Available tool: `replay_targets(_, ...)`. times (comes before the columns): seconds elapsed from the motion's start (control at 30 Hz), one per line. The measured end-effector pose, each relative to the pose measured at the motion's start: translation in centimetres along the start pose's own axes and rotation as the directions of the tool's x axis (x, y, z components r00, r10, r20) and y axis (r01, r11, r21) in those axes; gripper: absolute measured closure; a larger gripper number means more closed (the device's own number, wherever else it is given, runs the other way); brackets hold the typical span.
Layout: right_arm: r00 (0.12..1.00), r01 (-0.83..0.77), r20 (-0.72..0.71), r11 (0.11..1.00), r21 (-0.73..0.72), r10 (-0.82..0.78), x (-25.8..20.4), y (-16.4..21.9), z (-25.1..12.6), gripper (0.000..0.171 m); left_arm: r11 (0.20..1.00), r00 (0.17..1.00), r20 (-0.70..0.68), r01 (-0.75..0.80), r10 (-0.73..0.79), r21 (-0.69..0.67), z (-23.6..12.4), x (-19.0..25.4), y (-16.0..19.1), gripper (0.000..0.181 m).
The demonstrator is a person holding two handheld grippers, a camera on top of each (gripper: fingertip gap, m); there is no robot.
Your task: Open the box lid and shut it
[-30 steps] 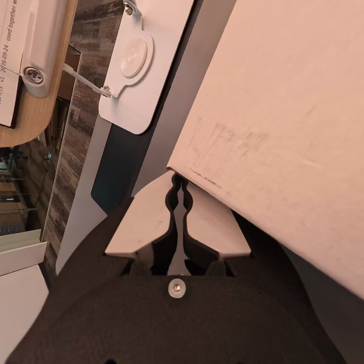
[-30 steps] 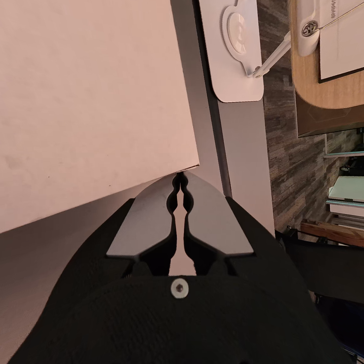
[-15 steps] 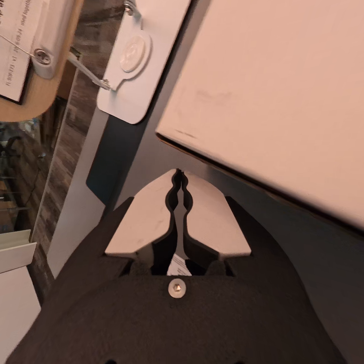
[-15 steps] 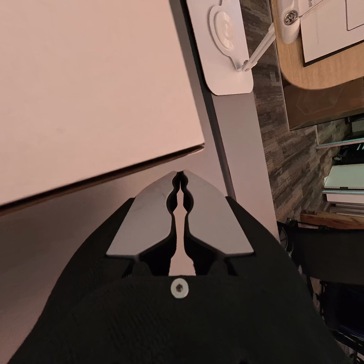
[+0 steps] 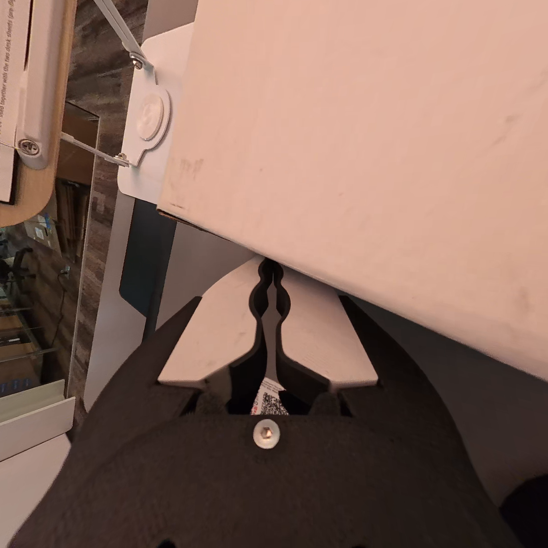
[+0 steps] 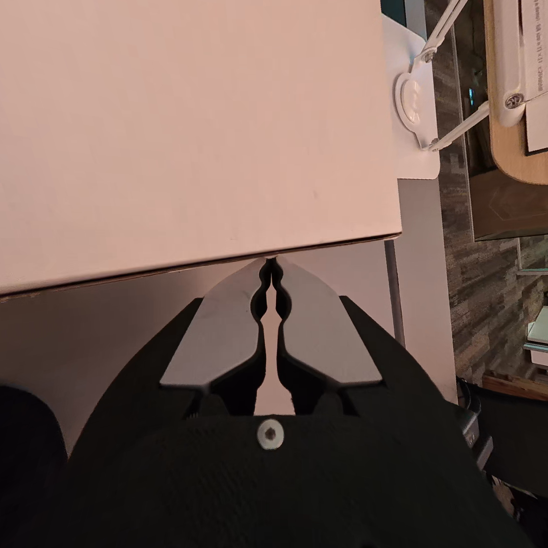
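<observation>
The box lid (image 5: pixel 355 148) is a large pale cardboard flap that fills the upper right of the left wrist view. It also fills the upper left of the right wrist view (image 6: pixel 192 133). My left gripper (image 5: pixel 271 264) is shut, and its tips meet the lid's lower edge near the lid's left corner. My right gripper (image 6: pixel 271 261) is shut, and its tips touch the lid's lower edge near the right corner. Neither holds the lid between its fingers. Below the lid edge I see a shaded grey surface (image 6: pixel 89 326). The box body is hidden.
A white lamp base (image 5: pixel 148 124) with thin metal arms lies beyond the lid; it also shows in the right wrist view (image 6: pixel 415 103). A wooden desk (image 5: pixel 47 148) with papers stands farther off over grey patterned carpet (image 6: pixel 480 281). A printed label (image 5: pixel 271 400) shows between my left fingers.
Half a second ago the lid edge stood apart from both grippers' tips. Now the edge sits on the tips again and the lid fills more of both views. Both grippers stayed shut.
</observation>
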State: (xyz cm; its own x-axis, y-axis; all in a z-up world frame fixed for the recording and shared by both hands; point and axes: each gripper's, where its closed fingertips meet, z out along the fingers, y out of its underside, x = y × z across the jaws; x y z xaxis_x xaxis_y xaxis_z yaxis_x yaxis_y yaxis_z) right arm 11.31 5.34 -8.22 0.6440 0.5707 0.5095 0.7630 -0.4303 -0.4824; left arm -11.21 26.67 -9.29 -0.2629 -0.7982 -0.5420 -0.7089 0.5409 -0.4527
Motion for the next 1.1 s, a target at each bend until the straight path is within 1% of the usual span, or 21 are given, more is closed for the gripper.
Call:
replay_targets(0.03, 1.000, 0.002, -0.010, 1.000, -0.010, -0.002, 0.0, 0.1, 0.0, 0.171, 1.000, 1.000, 0.005, 0.005, -0.005, -0.009, -0.1, 0.0, 0.2, 0.181)
replay_targets(0.13, 1.000, -0.015, -0.025, 1.000, -0.010, 0.015, -0.5, 0.4, -0.9, 0.171, 0.999, 0.999, 0.003, 0.053, -0.053, -0.003, -1.3, 0.4, 0.8, 0.181)
replay_targets(0.23, 0.999, -0.019, -0.034, 1.000, -0.006, 0.019, -2.1, 1.2, -2.8, 0.171, 0.997, 0.997, -0.035, 0.069, -0.068, 0.028, -3.1, 2.3, 1.4, 0.181)
replay_targets(0.37, 0.999, -0.043, -0.027, 0.994, 0.098, 0.046, -4.2, 0.2, -4.0, 0.171, 0.991, 0.995, -0.049, 0.093, -0.088, 0.096, -4.5, 4.6, 0.8, 0.181)
replay_targets(0.43, 0.994, -0.076, -0.071, 0.992, 0.096, 0.083, -4.3, 0.2, -4.3, 0.171, 0.982, 0.986, 0.002, 0.164, -0.164, 0.094, -5.4, 4.3, 1.1, 0.181)
replay_targets(0.5, 0.970, -0.152, -0.182, 0.986, 0.070, 0.163, -3.4, 1.2, -6.0, 0.170, 0.941, 0.940, 0.093, 0.317, -0.328, 0.117, -7.4, 2.7, 2.1, 0.181)
replay_targets(0.53, 0.943, -0.209, -0.240, 0.971, 0.114, 0.231, -2.9, 1.2, -7.5, 0.171, 0.886, 0.891, 0.097, 0.421, -0.445, 0.192, -8.8, 2.0, 2.1, 0.181)
replay_targets(0.57, 0.902, -0.277, -0.279, 0.936, 0.217, 0.331, -2.3, 0.5, -9.4, 0.171, 0.791, 0.818, 0.048, 0.536, -0.573, 0.294, -10.5, 1.5, 1.7, 0.181)
replay_targets(0.6, 0.857, -0.339, -0.267, 0.872, 0.352, 0.440, -2.1, -0.9, -11.4, 0.171, 0.664, 0.738, -0.071, 0.641, -0.671, 0.386, -12.3, 1.5, 0.6, 0.181)
replay_targets(0.63, 0.826, -0.385, -0.201, 0.788, 0.481, 0.526, -2.3, -2.7, -13.1, 0.171, 0.539, 0.669, -0.222, 0.718, -0.710, 0.440, -14.1, 1.9, -0.8, 0.181)
replay_targets(0.67, 0.809, -0.416, -0.127, 0.712, 0.566, 0.574, -2.7, -4.4, -14.4, 0.171, 0.436, 0.613, -0.347, 0.769, -0.710, 0.467, -15.9, 2.2, -2.1, 0.181)
replay_targets(0.7, 0.802, -0.438, -0.074, 0.668, 0.602, 0.593, -3.3, -5.7, -15.0, 0.171, 0.364, 0.580, -0.427, 0.794, -0.694, 0.486, -17.4, 2.5, -3.2, 0.172)
replay_targets(0.73, 0.793, -0.454, -0.052, 0.645, 0.615, 0.607, -3.7, -6.6, -15.2, 0.164, 0.327, 0.569, -0.454, 0.798, -0.686, 0.506, -18.4, 2.5, -4.1, 0.141)
replay_targets(0.77, 0.787, -0.462, -0.041, 0.633, 0.621, 0.616, -4.1, -7.3, -15.3, 0.135, 0.341, 0.592, -0.443, 0.780, -0.673, 0.524, -18.9, 2.9, -4.8, 0.129)
replay_targets(0.8, 0.795, -0.461, -0.024, 0.629, 0.626, 0.606, -4.7, -8.2, -15.2, 0.134, 0.391, 0.638, -0.407, 0.745, -0.653, 0.540, -19.0, 3.5, -5.5, 0.133)
replay_targets(0.83, 0.794, -0.460, -0.013, 0.614, 0.642, 0.608, -5.1, -8.9, -15.1, 0.141, 0.444, 0.675, -0.355, 0.711, -0.646, 0.545, -18.6, 4.0, -6.1, 0.138)
replay_targets(0.87, 0.777, -0.472, -0.009, 0.592, 0.653, 0.630, -5.1, -9.3, -14.9, 0.149, 0.486, 0.694, -0.303, 0.691, -0.653, 0.535, -18.0, 4.4, -6.5, 0.142)
replay_targets(0.9, 0.745, -0.498, -0.011, 0.567, 0.656, 0.667, -5.0, -9.3, -14.5, 0.152, 0.508, 0.697, -0.270, 0.686, -0.664, 0.521, -17.3, 4.7, -6.9, 0.150)
replay_targets(1.0, 0.702, -0.552, -0.015, 0.557, 0.620, 0.712, -5.2, -9.2, -12.6, 0.151, 0.531, 0.690, -0.238, 0.693, -0.683, 0.487, -15.8, 5.5, -7.8, 0.163)
replay_targets(1.03, 0.694, -0.567, -0.028, 0.570, 0.594, 0.719, -5.3, -8.9, -11.8, 0.152, 0.539, 0.685, -0.235, 0.702, -0.689, 0.465, -15.3, 5.8, -7.8, 0.172)
replay_targets(1.1, 0.682, -0.577, -0.078, 0.599, 0.555, 0.727, -5.4, -8.2, -10.9, 0.160, 0.542, 0.673, -0.239, 0.718, -0.700, 0.437, -14.8, 6.2, -7.6, 0.180)
